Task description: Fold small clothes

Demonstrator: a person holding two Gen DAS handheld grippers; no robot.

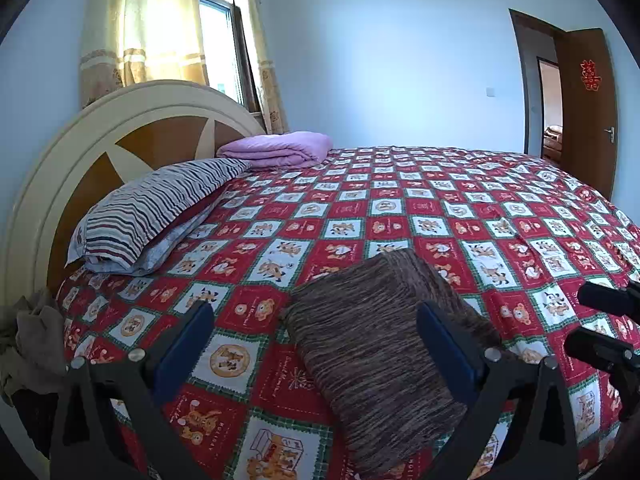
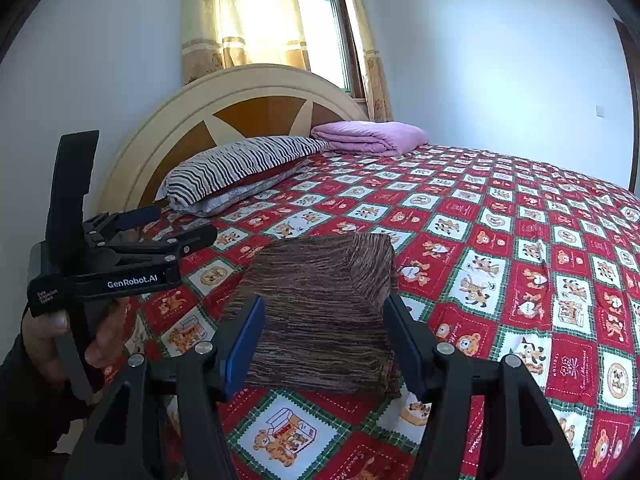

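A brown striped garment (image 1: pixel 372 344) (image 2: pixel 320 300) lies folded into a thick rectangle on the red checked bedsheet (image 1: pixel 460 208) (image 2: pixel 500 240). My left gripper (image 1: pixel 320 340) hangs open above the bed; the fold shows between its blue pads (image 1: pixel 188 344), nearer the right one, and neither pad touches it. From the right wrist view, the left gripper (image 2: pixel 186 222) is on the left, held by a hand (image 2: pixel 52 332), jaws apart and empty. My right gripper (image 2: pixel 324 344) is open, its pads (image 2: pixel 244 344) framing the fold's near edge without pressing it. Its fingertips (image 1: pixel 600 300) show at the right edge of the left wrist view.
A striped pillow (image 1: pixel 160 208) (image 2: pixel 240 168) and a folded purple blanket (image 1: pixel 280 148) (image 2: pixel 368 136) lie by the round headboard (image 1: pixel 52 184). A heap of drab clothes (image 1: pixel 28 340) sits at the bed's left edge. A brown door (image 1: pixel 588 108) stands open at the far right.
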